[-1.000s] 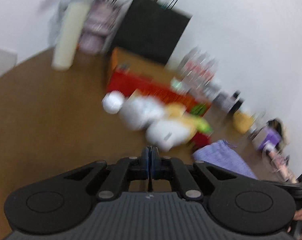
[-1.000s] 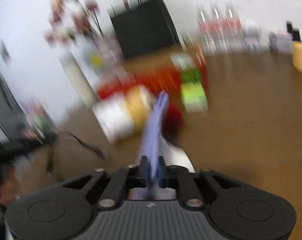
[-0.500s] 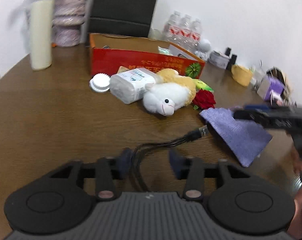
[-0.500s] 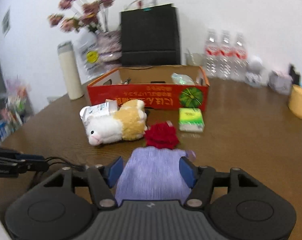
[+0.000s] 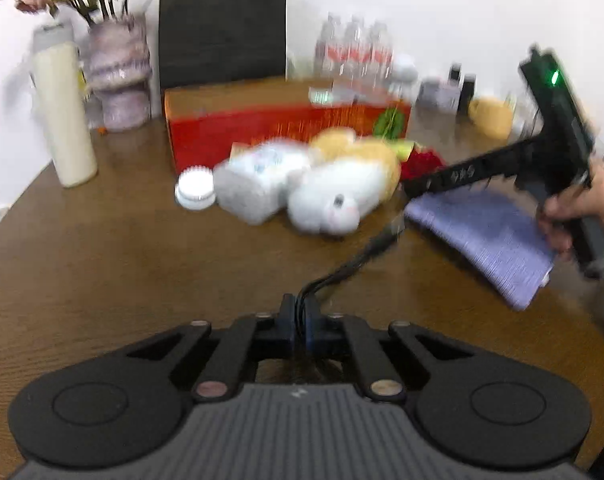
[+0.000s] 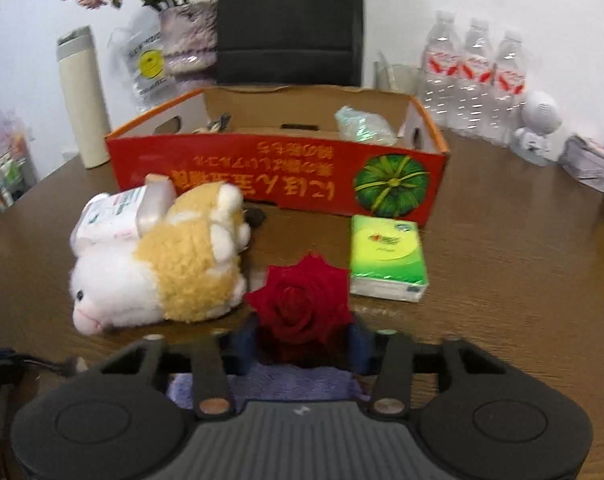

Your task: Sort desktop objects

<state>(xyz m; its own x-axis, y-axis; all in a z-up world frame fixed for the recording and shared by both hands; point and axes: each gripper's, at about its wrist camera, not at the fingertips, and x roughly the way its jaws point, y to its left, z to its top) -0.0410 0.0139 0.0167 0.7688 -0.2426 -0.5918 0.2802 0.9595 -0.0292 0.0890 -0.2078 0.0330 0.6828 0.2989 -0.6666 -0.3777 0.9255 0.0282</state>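
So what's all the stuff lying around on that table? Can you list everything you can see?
table: 1, brown wood, under everything
cardboard box: 1, red-orange, table middle, open top
plush toy: 1, white and tan, before the box
wipes pack: 1, white, behind the plush toy
rose: 1, red, between the right tool's fingers
tissue pack: 1, green, right of the rose
cloth: 1, lilac, near edge
cable: 1, black, clamped in the left tool
round lid: 1, white, left of the wipes
flask: 1, cream, far left
vase of dried flowers: 1, pale, back
black bag: 1, behind the box
water bottles: 3, clear, back right
left tool: 1, black, shut
right tool: 1, black, closing
hand: 1, holding the right tool
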